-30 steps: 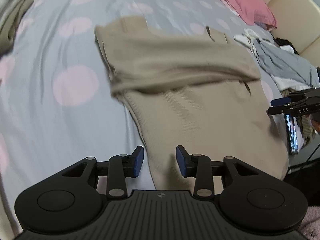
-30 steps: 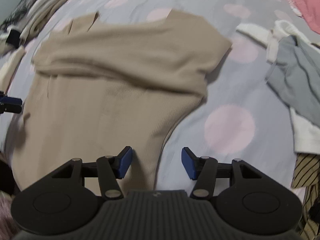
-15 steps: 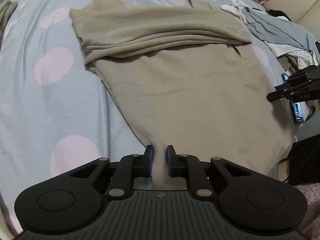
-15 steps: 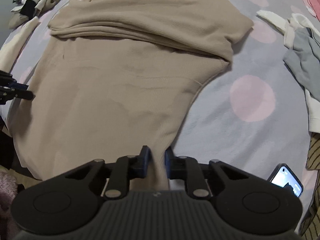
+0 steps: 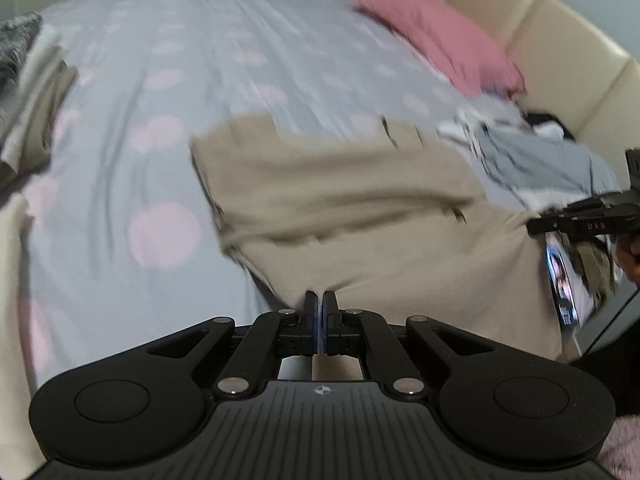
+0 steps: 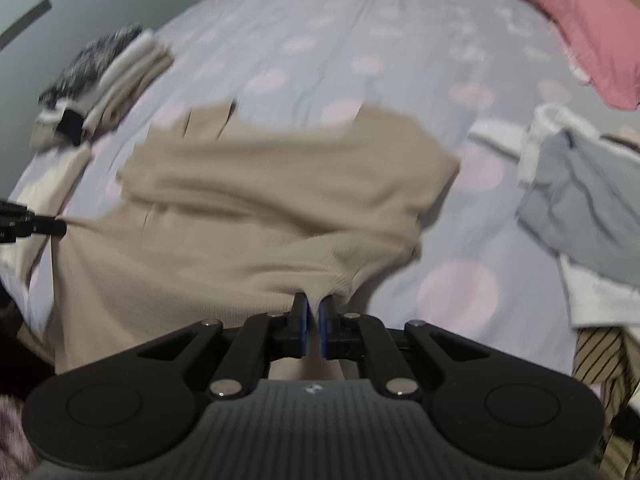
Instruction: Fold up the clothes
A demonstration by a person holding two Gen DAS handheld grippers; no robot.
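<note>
A beige knit sweater lies on the grey bed sheet with pink dots, its sleeves folded across the chest. My left gripper is shut on the sweater's near left hem corner and holds it raised. My right gripper is shut on the near right hem corner of the sweater, also raised. The right gripper shows at the right edge of the left wrist view; the left gripper shows at the left edge of the right wrist view. Both views are blurred.
Folded clothes are stacked at the bed's left side. A loose grey and white pile lies at the right. A pink pillow leans by the cream headboard. A lit phone lies near the bed's edge.
Both grippers closed on the hem corners and now lift the sweater's lower edge up and forward toward the folded sleeves.
</note>
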